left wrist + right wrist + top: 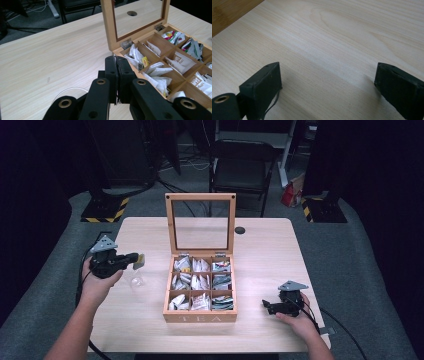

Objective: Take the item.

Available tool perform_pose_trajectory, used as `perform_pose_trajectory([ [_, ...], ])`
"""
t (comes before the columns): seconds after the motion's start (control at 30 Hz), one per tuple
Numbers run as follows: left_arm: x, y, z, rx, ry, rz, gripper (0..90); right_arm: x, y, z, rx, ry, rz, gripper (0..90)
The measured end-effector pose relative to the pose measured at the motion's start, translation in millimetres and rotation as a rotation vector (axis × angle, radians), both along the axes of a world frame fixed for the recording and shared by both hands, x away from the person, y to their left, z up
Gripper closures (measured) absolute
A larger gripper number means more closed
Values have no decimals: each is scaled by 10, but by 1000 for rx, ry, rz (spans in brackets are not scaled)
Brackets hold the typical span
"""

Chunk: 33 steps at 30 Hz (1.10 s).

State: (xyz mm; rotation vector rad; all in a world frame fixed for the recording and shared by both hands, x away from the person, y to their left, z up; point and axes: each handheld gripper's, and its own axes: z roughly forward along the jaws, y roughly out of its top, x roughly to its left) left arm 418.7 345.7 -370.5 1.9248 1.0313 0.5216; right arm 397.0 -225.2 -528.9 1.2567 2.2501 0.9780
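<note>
While both hands sit at the tabletop (260, 245), status per item:

Tea box: wooden box (200, 316) marked TEA, centre of tabletop, nine compartments in a three-by-three grid, all holding tea bags or sachets.
Lid: glass-paned lid (200, 198) hinged at the far edge, standing upright and open.
Left gripper: left gripper (135, 261) held above the tabletop left of the box, pointing right toward it. In the left gripper view its jaws are pressed together on something thin; a small yellowish tag (140, 260) sticks out at the tips in the high view. Cannot tell exactly what the item is.
Glass: clear glass (136, 281) on the tabletop just near of the left gripper, left of the box; its rim shows faintly under the jaws in the left gripper view (66, 90).
Right gripper: right gripper (265, 305) low at the near right of the tabletop, well apart from the box, pointing left. Jaws spread wide, bare wood between them in the right gripper view (327, 77).
Background: black chair (242, 162) on the floor beyond the far edge.
</note>
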Motion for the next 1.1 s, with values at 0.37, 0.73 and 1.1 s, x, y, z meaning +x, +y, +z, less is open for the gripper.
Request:
perform_pose_trajectory([
  [0.37, 15, 113, -49, -7, 13, 43, 882, 0, 0, 0, 0, 0, 0, 66],
  [0.73, 46, 182, -83, -14, 7, 81, 882, 0, 0, 0, 0, 0, 0, 66],
  [1.1, 109, 231, -135, -11, 23, 100, 882, 0, 0, 0, 0, 0, 0, 66],
])
